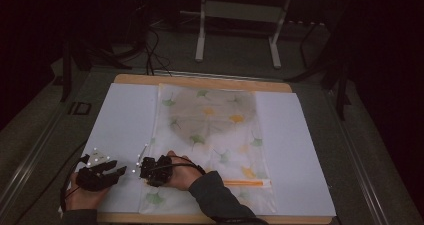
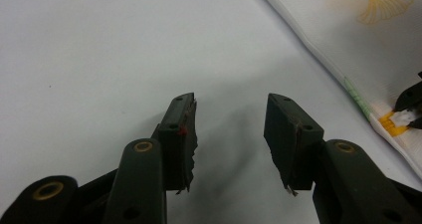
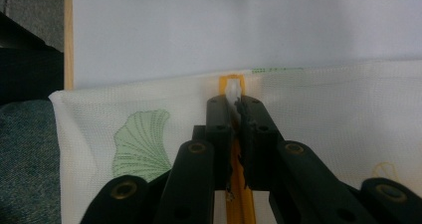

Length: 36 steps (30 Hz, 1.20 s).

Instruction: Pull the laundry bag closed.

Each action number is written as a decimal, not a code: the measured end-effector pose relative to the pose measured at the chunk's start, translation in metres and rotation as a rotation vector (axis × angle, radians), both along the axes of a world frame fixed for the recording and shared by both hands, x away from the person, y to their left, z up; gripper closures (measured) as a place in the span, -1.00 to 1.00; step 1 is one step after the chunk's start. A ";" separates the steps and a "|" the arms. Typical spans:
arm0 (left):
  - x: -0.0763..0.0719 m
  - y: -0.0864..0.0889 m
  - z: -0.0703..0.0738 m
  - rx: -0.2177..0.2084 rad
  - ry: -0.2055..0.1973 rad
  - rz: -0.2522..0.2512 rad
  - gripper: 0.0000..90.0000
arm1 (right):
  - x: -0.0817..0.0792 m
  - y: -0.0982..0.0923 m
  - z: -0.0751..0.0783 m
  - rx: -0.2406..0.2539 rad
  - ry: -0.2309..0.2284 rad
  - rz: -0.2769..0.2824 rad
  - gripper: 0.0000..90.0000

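A white mesh bag (image 1: 215, 130) printed with green and yellow leaves lies flat on a white sheet (image 1: 125, 120). An orange zipper (image 1: 245, 183) runs along its near end. My right gripper (image 3: 235, 104) is shut on the white zipper pull (image 3: 232, 88) at the end of the orange zipper tape (image 3: 239, 204), by the bag's left edge. In the high view the right gripper (image 1: 144, 168) points left across the bag's corner. My left gripper (image 2: 230, 119) hovers open over the bare sheet just left of the bag (image 2: 348, 30), nothing between its jaws; the pull (image 2: 400, 118) shows at the right.
The sheet covers a wooden tabletop (image 1: 200, 80) whose left edge (image 3: 68, 35) lies close to the bag's corner. A white metal frame (image 1: 240, 15) and cables stand on the floor beyond the table. A dark sleeve (image 1: 220, 200) lies over the bag's near edge.
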State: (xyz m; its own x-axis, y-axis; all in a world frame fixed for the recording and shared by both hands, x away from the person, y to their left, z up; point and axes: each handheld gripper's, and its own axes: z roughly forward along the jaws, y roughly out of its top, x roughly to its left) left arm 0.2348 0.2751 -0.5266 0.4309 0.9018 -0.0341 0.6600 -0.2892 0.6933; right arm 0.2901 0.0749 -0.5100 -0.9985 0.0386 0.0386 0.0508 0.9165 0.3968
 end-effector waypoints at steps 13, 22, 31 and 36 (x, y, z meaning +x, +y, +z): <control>0.000 -0.001 0.000 0.002 0.004 -0.012 0.25 | -0.005 -0.007 0.000 0.029 -0.051 0.004 0.87; -0.003 -0.005 0.003 -0.013 0.019 -0.053 0.26 | -0.006 -0.010 0.003 0.038 -0.067 0.005 0.87; -0.008 -0.015 0.005 -0.040 0.053 -0.118 0.26 | -0.007 -0.016 0.007 0.046 -0.081 0.005 0.87; -0.008 -0.019 0.005 -0.069 0.075 -0.148 0.26 | -0.008 -0.018 0.008 0.045 -0.088 0.006 0.87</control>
